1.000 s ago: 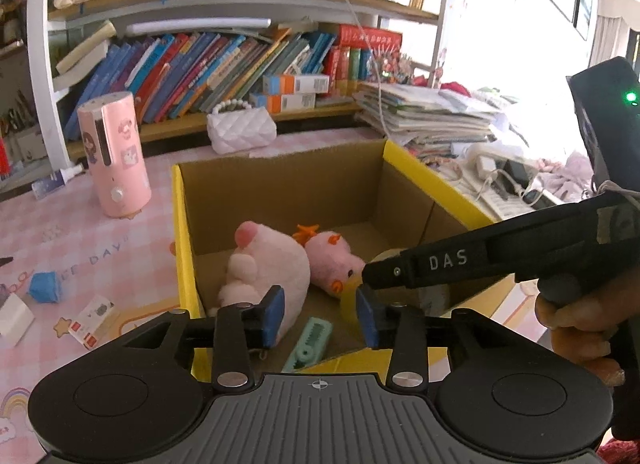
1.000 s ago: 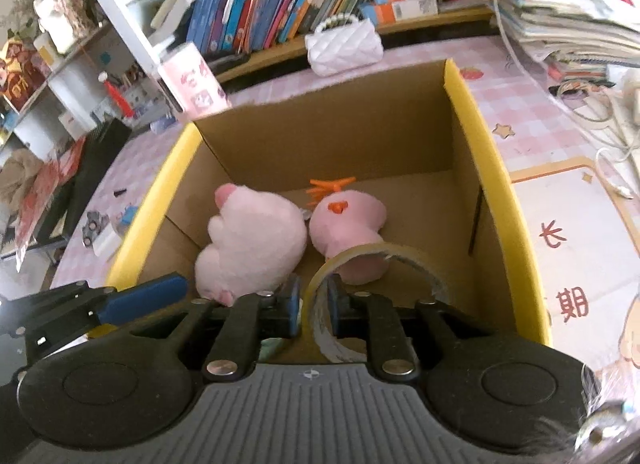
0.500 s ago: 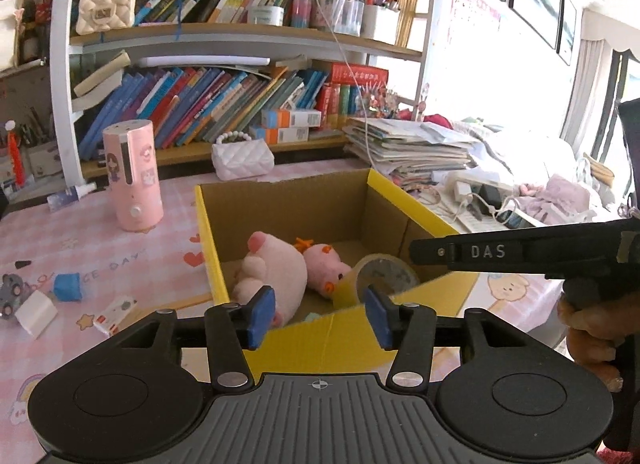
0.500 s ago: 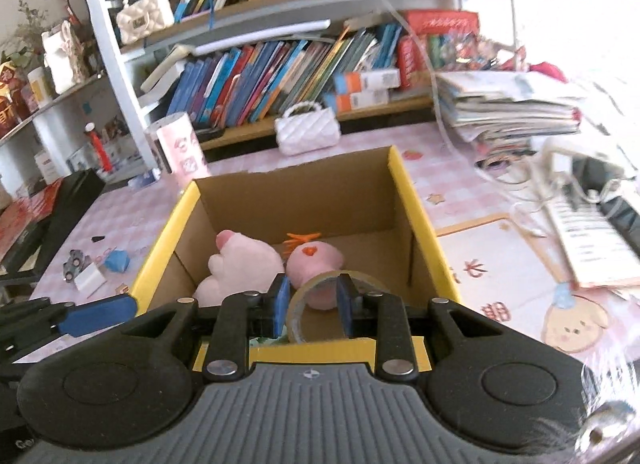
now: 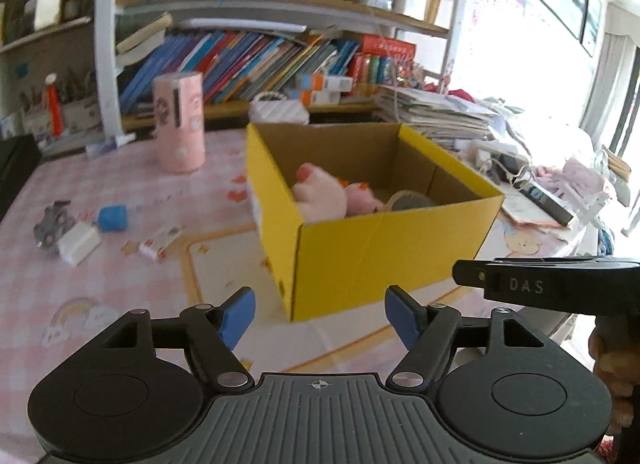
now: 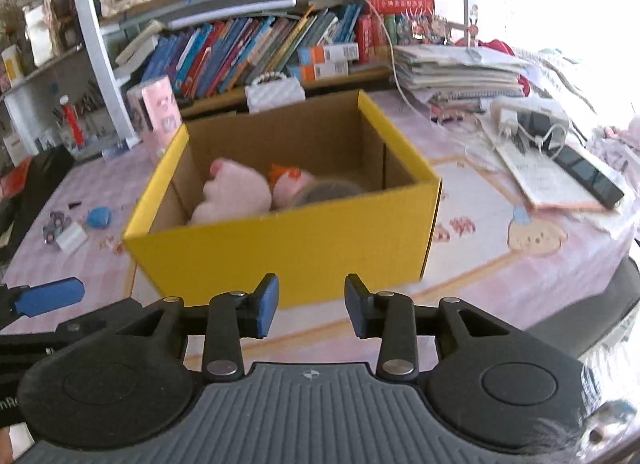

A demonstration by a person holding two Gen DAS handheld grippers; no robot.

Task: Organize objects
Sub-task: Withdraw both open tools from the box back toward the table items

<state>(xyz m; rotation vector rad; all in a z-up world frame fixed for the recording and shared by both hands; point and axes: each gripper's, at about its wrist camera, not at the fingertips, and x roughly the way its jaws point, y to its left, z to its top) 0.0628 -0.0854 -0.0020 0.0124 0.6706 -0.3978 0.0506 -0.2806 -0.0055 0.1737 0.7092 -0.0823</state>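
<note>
When looked at through the left wrist camera, showed a black finger (image 5: 520, 286) marked DAS at the right edge, with a hand (image 5: 612, 364) under it. Showed a toy car (image 5: 50, 219), a white block (image 5: 78, 244) and a small blue thing (image 5: 113, 217) more clearly on the left too. Through the right wrist camera, showed a blue pad (image 6: 52, 298) at the left edge instead, plus a paper stack (image 6: 460, 67) and a dark flat gadget (image 6: 588, 173) right of the box.

Saw the yellow box (image 5: 380, 248) standing open on the tabletop (image 5: 100, 284), which had a pink checked cloth. Saw a pink plush toy (image 5: 320, 197), a smaller pink toy (image 5: 360, 199) and a tape roll (image 5: 408, 199) lying inside the box. Saw a pink tube (image 5: 180, 123) and a white purse (image 5: 278, 111) behind it, then shelves full of books (image 5: 260, 59).

Found the left gripper (image 5: 318, 312) in front of the box, jaws wide and opening, holding nothing. Found the right gripper (image 6: 311, 296) there too, jaws narrower, opening, with nothing between them.
</note>
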